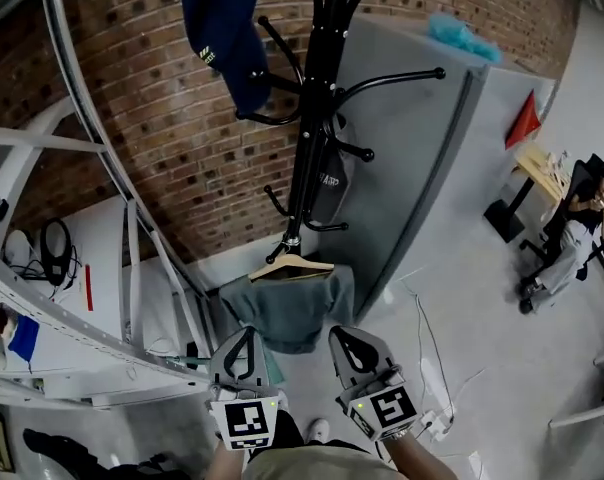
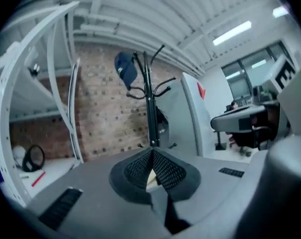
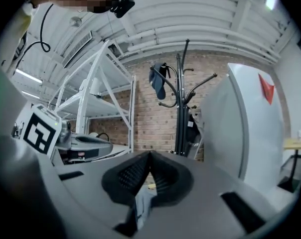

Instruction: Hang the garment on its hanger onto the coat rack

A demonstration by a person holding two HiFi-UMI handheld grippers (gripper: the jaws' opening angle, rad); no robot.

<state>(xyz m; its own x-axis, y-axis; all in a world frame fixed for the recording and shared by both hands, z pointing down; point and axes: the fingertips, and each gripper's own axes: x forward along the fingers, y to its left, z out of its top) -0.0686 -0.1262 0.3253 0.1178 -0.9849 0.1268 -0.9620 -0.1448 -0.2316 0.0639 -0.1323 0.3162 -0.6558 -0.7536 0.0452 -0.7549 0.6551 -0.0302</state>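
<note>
A black coat rack (image 1: 310, 118) stands against the brick wall, with a dark blue cap (image 1: 222, 28) on one of its upper hooks. Below it a wooden hanger (image 1: 292, 266) carries a grey-teal garment (image 1: 287, 313), held up off the floor. My left gripper (image 1: 248, 331) is shut at the garment's left edge. My right gripper (image 1: 344, 333) is shut at its right edge. In the left gripper view pale wood and grey cloth show between the closed pads (image 2: 140, 168). In the right gripper view grey-blue cloth (image 3: 142, 203) hangs below the closed pads. Both point level toward the coat rack (image 2: 150, 108) (image 3: 180, 108).
A tall grey cabinet (image 1: 412, 148) stands just right of the rack. White metal shelving (image 1: 82, 268) fills the left side. A dark bag (image 1: 329, 183) hangs low on the rack. A seated person (image 1: 577, 228) is at a desk far right. Cables (image 1: 427, 368) lie on the floor.
</note>
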